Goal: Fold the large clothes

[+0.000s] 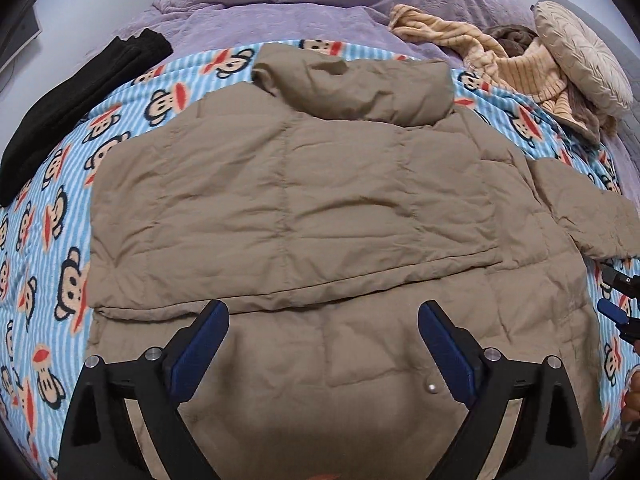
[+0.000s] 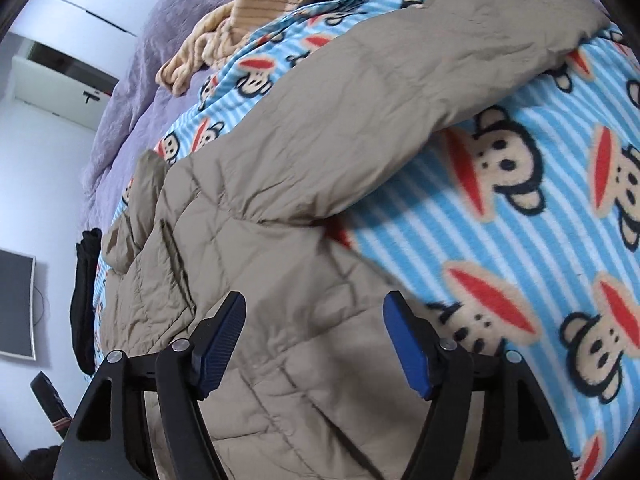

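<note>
The tan puffer jacket [image 1: 304, 184] lies flat across the frame's centre on the monkey-print blanket [image 1: 52, 240], its unfolded sleeve [image 2: 360, 92] stretching to upper right, nearer the empty, open right gripper [image 2: 314, 344] than the open left gripper [image 1: 323, 354].

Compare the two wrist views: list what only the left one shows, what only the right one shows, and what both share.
Only the left wrist: the jacket's hood, a round cushion, and the right gripper at the frame's edge.
Only the right wrist: a wall screen and white cabinets.
Both: the tan jacket, monkey-print blanket, black garment, striped knitwear, open jaws.
</note>
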Demonstrator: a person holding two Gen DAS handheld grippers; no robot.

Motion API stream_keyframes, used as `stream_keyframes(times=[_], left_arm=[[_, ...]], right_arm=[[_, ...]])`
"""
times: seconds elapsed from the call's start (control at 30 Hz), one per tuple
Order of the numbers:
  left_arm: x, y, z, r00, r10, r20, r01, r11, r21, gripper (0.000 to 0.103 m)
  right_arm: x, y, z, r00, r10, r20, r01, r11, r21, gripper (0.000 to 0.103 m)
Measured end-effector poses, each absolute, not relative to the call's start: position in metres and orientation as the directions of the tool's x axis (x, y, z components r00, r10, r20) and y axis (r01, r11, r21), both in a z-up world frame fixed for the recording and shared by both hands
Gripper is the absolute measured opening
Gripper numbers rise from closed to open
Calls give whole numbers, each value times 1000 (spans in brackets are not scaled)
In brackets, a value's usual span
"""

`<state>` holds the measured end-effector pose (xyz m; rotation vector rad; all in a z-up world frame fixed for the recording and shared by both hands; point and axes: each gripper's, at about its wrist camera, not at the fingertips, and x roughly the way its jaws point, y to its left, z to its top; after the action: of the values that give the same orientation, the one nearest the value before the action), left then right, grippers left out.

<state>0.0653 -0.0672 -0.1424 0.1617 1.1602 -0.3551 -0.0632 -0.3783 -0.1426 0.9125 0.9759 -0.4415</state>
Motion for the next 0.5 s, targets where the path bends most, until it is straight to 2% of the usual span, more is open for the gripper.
stream_keyframes(times=[0.1, 0.13, 0.17, 0.2, 0.27, 0.5], left_arm=[[61, -95, -143, 336, -198, -921, 373, 926, -62, 96], [60, -104, -143, 337, -199, -920, 380, 923, -60, 96], [59, -111, -143, 338, -200, -920, 386, 921, -58, 96], [57, -121, -142, 339, -199, -919, 392, 919, -54, 96], [53, -136, -142, 337, -199, -920, 401, 914, -51, 103], [45, -182, -145, 311, -209, -927, 417, 906, -65, 103]], right_arm=[[-79, -408, -141, 532, 45, -846, 708, 525, 473, 76], [-84, -418, -140, 541, 35, -840, 712, 512, 480, 87], [-89, -428, -139, 552, 21, -834, 717, 498, 488, 92], [-94, -438, -138, 564, 5, -826, 722, 483, 495, 101], [-104, -460, -137, 587, -19, -809, 729, 446, 519, 103], [-119, -533, -143, 637, -11, -771, 734, 315, 602, 103]])
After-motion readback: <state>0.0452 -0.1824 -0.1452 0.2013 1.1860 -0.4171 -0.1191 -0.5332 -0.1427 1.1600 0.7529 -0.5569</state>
